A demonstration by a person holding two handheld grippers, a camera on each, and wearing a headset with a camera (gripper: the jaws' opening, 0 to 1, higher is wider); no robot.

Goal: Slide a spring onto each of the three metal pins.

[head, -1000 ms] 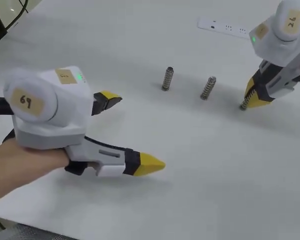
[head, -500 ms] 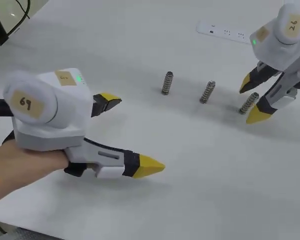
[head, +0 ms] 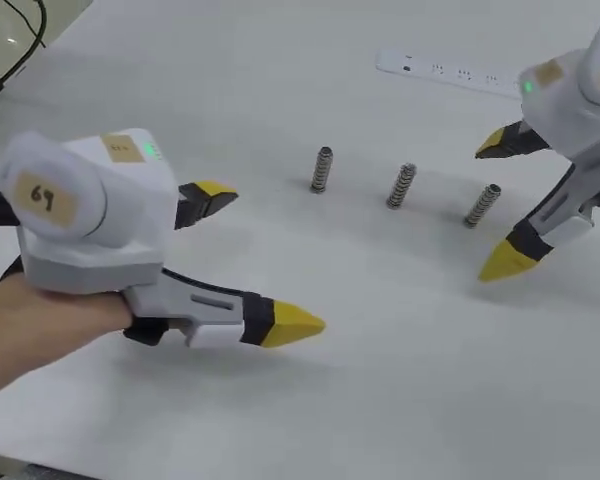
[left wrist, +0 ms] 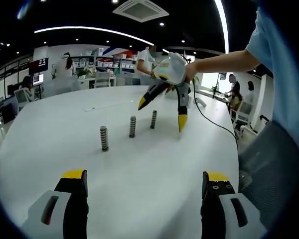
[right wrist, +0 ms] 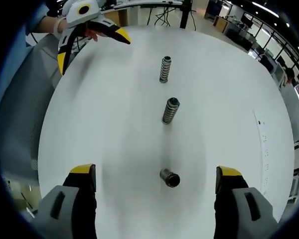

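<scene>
We hold both white, yellow-tipped tongs with jaws spread wide and empty: the left gripper (head: pixel 255 256) low over the white table (head: pixel 380 400), the right gripper (head: pixel 500 203) just beside the row. Three grey coiled metal springs stand upright there: the left-end spring (head: pixel 322 170), the middle spring (head: pixel 401 186), the right-end spring (head: pixel 482 205). The pins are hidden inside the coils, so we judge all three sleeved and nothing left to do.

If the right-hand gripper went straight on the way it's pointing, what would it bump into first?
Most likely the nearest spring, which sits centred between the open jaws of the right gripper, with the white table right beneath it. Depth is hard to judge.
</scene>
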